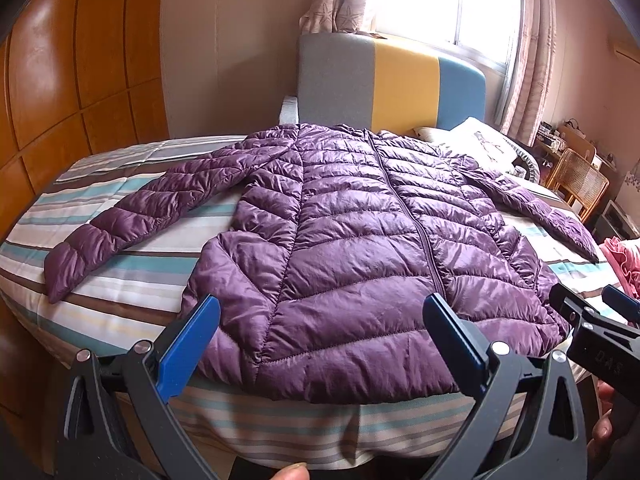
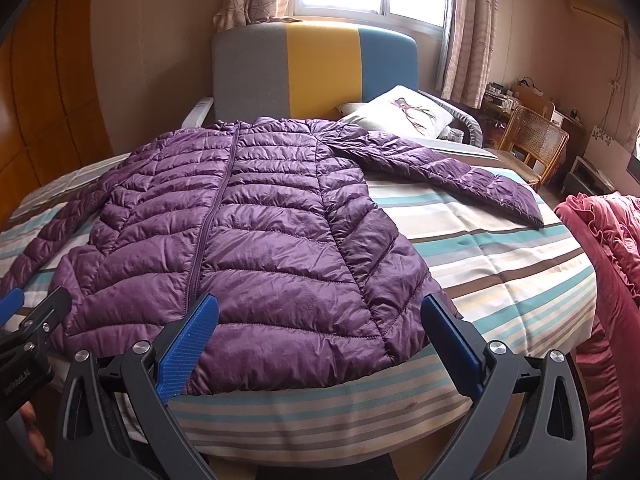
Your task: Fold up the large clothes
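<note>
Jacket (image 1: 340, 232) is lying flat and face up on the bed (image 1: 132, 280), zipped, hem toward the cameras and collar toward the headboard (image 1: 404, 84), so no fold is showing yet and, by my reading, the whole task is still waiting to be done. Going from left to right: the left sleeve (image 1: 132, 216) is stretching out flat across the striped cover, away from the body; the left tool (image 1: 320, 336) is hovering just short of the hem with its blue jaws standing wide apart and gripping nothing; the zip (image 1: 404, 208) is running up the middle of the smooth, uncreased front; the right tool (image 2: 320, 336) is likewise hanging wide open and empty near the hem's right part; the right sleeve (image 2: 448, 172) is spreading out toward a pillow (image 2: 400, 116), and a red blanket (image 2: 608, 248) is bunching at the bed's right edge. I judge that both sleeves are waiting to be brought in and the body to be doubled.
</note>
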`<state>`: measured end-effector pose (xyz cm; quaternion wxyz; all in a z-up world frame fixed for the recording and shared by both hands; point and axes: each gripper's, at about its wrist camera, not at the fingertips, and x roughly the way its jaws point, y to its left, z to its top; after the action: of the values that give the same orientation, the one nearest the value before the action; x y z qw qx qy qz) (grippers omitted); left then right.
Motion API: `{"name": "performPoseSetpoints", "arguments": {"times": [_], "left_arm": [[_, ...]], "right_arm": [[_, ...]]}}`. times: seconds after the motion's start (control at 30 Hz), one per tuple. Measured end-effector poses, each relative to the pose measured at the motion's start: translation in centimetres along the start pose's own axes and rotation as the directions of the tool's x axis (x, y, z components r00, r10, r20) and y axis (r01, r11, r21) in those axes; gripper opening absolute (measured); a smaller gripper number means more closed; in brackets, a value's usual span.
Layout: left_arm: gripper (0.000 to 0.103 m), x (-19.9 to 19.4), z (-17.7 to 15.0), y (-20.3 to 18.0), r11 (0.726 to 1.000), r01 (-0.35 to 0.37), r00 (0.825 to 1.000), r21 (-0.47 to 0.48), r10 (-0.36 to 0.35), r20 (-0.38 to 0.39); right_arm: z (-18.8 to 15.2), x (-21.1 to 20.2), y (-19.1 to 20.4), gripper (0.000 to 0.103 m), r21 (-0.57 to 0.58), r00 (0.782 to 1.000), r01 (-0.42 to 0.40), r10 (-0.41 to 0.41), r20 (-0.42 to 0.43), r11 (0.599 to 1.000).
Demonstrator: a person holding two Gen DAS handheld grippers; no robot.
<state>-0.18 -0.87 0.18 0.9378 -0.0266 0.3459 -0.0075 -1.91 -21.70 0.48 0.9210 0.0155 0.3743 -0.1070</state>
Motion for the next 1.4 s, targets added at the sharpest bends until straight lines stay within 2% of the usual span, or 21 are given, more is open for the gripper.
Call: {"name": "performPoseSetpoints", "arguments": {"times": [0.93, 1.4], "left_arm": [[0.101, -0.3, 0.2, 0.2, 1.0, 0.007, 1.0, 0.003, -0.007, 0.012], [0.101, 1.0, -0.1, 0.2, 1.0, 0.012, 1.0, -0.004, -0.012, -0.025]], "right_arm": [[0.6, -0.1, 0.0, 0.1, -0.001, 1.0, -0.006, 0.006, 0.013, 1.0], [0.3, 1.5, 0.0, 0.1, -0.003, 0.999, -0.027, 0.027, -0.031, 1.0]]}}
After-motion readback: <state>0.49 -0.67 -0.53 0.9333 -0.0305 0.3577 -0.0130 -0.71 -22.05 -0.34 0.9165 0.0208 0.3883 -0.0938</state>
